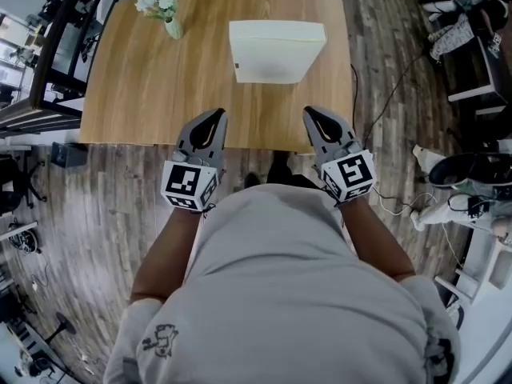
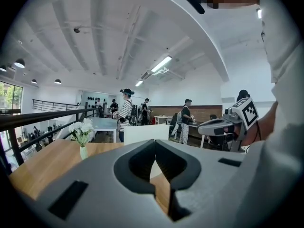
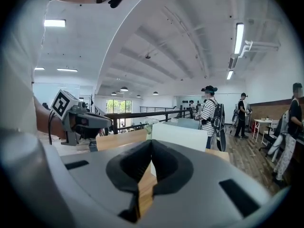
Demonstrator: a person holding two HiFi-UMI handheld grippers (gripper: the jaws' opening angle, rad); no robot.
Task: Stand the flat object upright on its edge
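My left gripper (image 1: 214,118) and right gripper (image 1: 314,114) hover at the near edge of the desk (image 1: 144,94), both sets of jaws pressed together on nothing. The white flat object (image 1: 276,53) stands upright on the desk beyond them, untouched, with a flower vase (image 1: 168,10) at the far left corner.

wooden table (image 1: 144,86) on plank floor (image 1: 96,206).

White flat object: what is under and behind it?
Under the white flat object only the wooden table shows; its footprint is covered. Behind it, bare wood; the flower vase stands off left.
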